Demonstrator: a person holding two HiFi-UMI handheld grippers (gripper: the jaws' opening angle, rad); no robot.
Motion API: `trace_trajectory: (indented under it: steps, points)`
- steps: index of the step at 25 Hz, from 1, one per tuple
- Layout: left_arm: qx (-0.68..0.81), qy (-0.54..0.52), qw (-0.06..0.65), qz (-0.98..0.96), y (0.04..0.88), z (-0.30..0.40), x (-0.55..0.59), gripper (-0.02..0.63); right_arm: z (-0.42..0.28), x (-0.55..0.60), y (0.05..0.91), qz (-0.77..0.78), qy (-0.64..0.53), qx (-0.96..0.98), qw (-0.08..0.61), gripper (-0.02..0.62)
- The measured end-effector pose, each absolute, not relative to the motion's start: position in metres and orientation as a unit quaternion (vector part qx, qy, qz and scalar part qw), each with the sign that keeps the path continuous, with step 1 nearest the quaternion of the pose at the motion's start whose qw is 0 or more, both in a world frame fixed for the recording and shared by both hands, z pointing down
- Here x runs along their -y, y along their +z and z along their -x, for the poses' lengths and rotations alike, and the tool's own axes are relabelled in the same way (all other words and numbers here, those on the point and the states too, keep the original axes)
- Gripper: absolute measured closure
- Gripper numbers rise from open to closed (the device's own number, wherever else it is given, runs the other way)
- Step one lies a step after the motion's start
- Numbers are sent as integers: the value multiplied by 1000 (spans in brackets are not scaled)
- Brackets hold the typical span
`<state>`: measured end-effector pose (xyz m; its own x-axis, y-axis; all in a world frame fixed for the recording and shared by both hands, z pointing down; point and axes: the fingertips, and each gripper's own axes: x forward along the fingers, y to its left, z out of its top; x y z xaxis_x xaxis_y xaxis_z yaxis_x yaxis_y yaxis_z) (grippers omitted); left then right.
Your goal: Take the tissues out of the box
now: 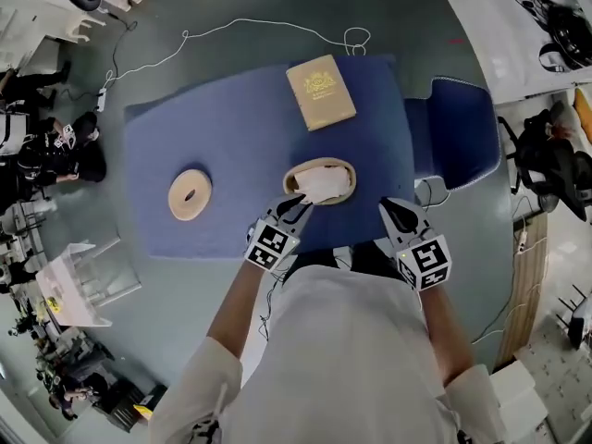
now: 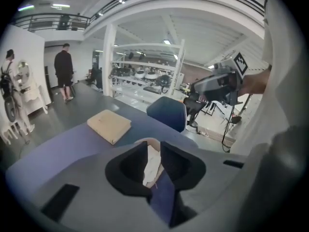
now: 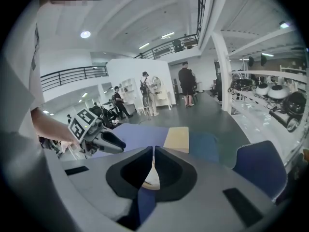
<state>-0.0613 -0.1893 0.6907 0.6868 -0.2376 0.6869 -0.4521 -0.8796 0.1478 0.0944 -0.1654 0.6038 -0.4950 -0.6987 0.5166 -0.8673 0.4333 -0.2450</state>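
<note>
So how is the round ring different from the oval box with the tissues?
The ring has a small empty hole in its middle; the oval box is stuffed with white tissues. The ring lies alone at the left; the box sits mid-table with the left gripper at its tissues. Both are tan, rounded and lie on the blue table.

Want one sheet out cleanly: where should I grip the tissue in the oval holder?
Probably pinch the tissue at its raised tuft above the oval holder rim, coming down from the near side: it bulges free there, next to the left gripper.
</note>
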Motion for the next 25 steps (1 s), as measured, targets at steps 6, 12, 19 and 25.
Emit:
trace_trajectory:
  steps: [6, 12, 19, 25]
  points:
    - [111, 419, 145, -889, 756, 49, 179, 498, -96, 157, 622, -495, 268, 808, 176, 557]
    - [63, 487, 113, -864, 812, 45, 168, 480, -93, 147, 636, -511, 290, 790, 174, 557]
    - [37, 541, 73, -837, 852, 43, 171, 429, -84, 139, 657, -512, 315, 781, 169, 557]
    - [52, 574, 32, -817, 869, 42, 185, 422, -77, 138, 667, -503, 323, 783, 168, 557]
